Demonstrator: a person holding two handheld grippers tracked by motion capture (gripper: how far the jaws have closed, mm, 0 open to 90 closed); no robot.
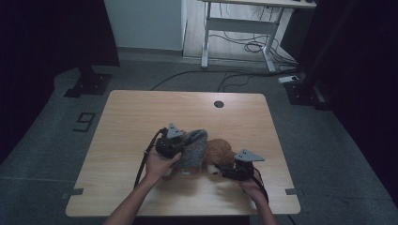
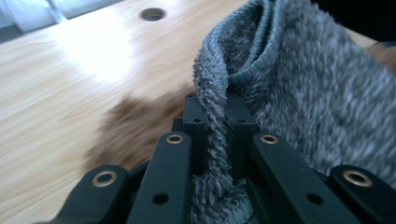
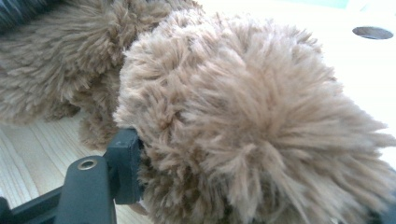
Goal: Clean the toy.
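A grey fuzzy knitted garment (image 1: 195, 146) lies bunched at the middle of the wooden table (image 1: 141, 117). Its ribbed hem (image 2: 219, 79) is pinched between the jaws of my left gripper (image 2: 215, 112), which is shut on it. In the high view the left gripper (image 1: 182, 143) sits at the garment's left side. A brown plush toy (image 1: 219, 151) rests against the garment's right side. My right gripper (image 1: 225, 171) reaches it from the front right. In the right gripper view the toy's fur (image 3: 243, 107) bulges between the jaws of the right gripper (image 3: 252, 191), hiding the right jaw.
A round cable hole (image 1: 218, 104) sits near the table's far edge. Behind the table stand a white desk frame (image 1: 239, 28), with floor cables (image 1: 244, 47) under it, and a black stand base (image 1: 88, 84). A "9" tape mark (image 1: 84, 122) lies on the floor at left.
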